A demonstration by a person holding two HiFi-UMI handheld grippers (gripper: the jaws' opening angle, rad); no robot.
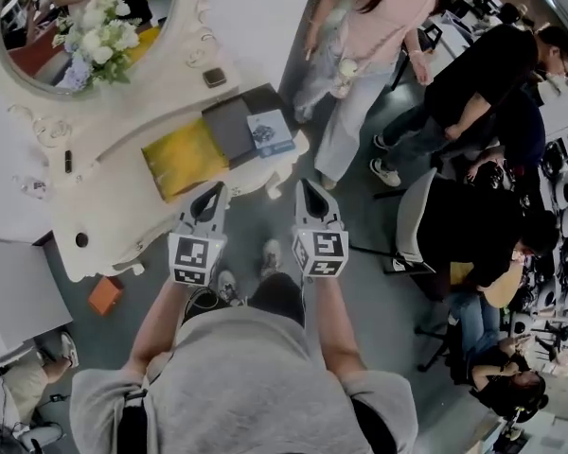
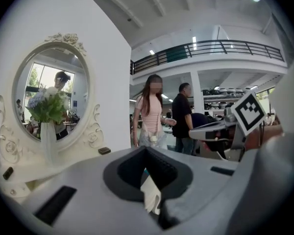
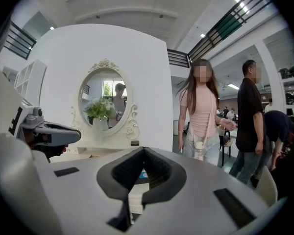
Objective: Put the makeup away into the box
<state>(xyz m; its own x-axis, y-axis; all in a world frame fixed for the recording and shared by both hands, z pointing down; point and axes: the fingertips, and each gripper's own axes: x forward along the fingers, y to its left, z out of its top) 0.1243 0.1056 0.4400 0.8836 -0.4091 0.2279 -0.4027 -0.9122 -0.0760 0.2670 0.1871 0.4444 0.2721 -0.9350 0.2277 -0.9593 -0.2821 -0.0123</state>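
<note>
The task seems not begun: the left gripper (image 1: pixel 211 193) and right gripper (image 1: pixel 309 188) have jaws closed and empty, near the tabletop (image 1: pixel 114 173) edge.

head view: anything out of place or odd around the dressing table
A small orange object lies on the floor beside the dressing table, not on top with the other items. Nothing looks spilled or broken.

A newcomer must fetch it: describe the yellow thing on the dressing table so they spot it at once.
Find the white dressing table with the oval mirror. On its front edge three things lie in a row: the yellow one is at the left end in the head view, beside a dark grey box and a blue booklet. Only it is yellow.
</note>
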